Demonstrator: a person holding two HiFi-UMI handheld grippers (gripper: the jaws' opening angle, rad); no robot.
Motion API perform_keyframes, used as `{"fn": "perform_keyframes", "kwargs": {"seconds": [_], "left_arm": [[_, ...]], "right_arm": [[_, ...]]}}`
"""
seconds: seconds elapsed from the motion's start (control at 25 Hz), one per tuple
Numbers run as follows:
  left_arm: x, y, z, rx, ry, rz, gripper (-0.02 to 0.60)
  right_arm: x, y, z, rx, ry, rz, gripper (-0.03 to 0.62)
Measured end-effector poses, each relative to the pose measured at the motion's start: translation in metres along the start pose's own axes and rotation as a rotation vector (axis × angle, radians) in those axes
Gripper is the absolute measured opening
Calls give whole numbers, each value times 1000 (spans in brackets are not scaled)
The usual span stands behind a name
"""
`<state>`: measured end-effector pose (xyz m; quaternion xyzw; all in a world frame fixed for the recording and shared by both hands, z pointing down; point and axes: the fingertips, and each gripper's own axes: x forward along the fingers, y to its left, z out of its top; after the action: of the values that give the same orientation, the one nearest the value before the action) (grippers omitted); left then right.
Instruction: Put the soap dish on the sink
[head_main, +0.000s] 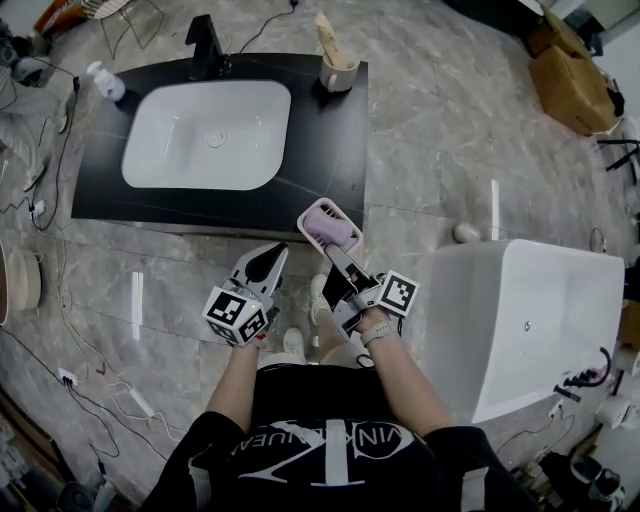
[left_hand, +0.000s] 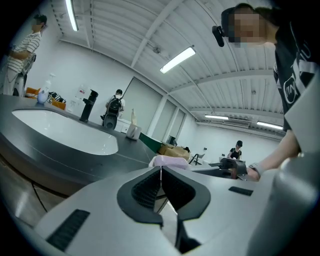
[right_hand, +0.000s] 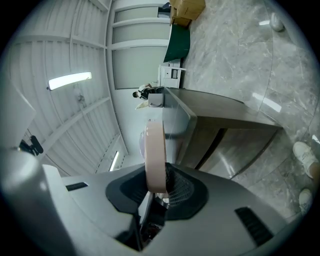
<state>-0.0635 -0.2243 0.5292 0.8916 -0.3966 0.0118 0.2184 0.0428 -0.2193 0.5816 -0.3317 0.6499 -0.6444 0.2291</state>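
Head view shows your right gripper (head_main: 337, 256) pinching the soap dish (head_main: 330, 228) by its near rim, base free to land on the sink counter (head_main: 335, 150) just ahead; your left gripper (head_main: 272, 258) idles closed, empty.

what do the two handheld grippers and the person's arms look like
The left gripper and right gripper have light grey shells and black ribbed pads, and each carries a cube with black-and-white square markers. The person wears a black short-sleeved T-shirt with white print and a pale wristband on the right wrist.
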Motion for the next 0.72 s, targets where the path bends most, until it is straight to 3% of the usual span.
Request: {"fn": "perform_keyframes", "kwargs": {"seconds": [0.24, 0.72], "left_arm": [[4, -2, -8, -11, 10, 4, 23], [7, -6, -17, -30, 33, -20, 23]], "right_arm": [[15, 1, -4, 74, -10, 21, 83], [32, -7, -12, 126, -24, -32, 83]]}}
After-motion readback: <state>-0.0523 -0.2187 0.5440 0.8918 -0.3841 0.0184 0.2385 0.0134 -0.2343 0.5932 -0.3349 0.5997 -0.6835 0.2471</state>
